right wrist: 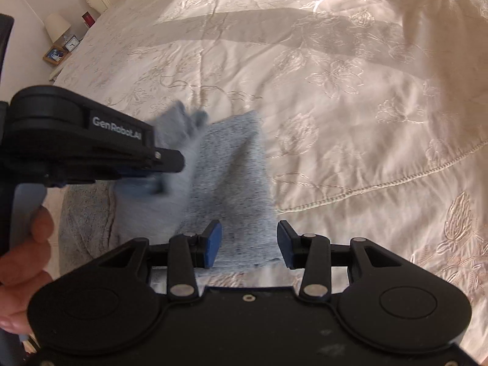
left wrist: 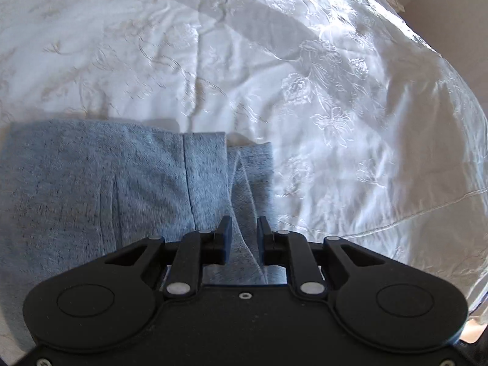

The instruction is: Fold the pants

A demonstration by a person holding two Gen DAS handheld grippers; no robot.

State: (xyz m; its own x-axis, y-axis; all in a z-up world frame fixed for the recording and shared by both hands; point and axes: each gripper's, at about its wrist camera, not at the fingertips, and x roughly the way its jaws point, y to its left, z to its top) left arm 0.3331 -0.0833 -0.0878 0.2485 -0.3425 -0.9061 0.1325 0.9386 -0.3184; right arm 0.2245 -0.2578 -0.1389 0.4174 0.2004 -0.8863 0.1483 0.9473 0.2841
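Observation:
The pants [left wrist: 106, 189] are light blue-grey knit and lie folded on a white embroidered bedspread [left wrist: 305, 76]. In the left wrist view my left gripper [left wrist: 244, 231] hovers over their right edge, its jaws a small gap apart with a fold of cloth between them; contact is unclear. In the right wrist view the pants [right wrist: 231, 183] run away from my right gripper [right wrist: 248, 241], which is open with the near cloth end between its fingers. The left gripper [right wrist: 170, 164] reaches in from the left there, with blurred cloth around its tip.
The bedspread [right wrist: 350, 91] fills both views and has a corded seam [right wrist: 381, 183] at the right. A nightstand with a lamp [right wrist: 56, 27], clock and picture frame [right wrist: 55, 55] stands at the far left. A hand [right wrist: 21, 259] holds the left gripper's handle.

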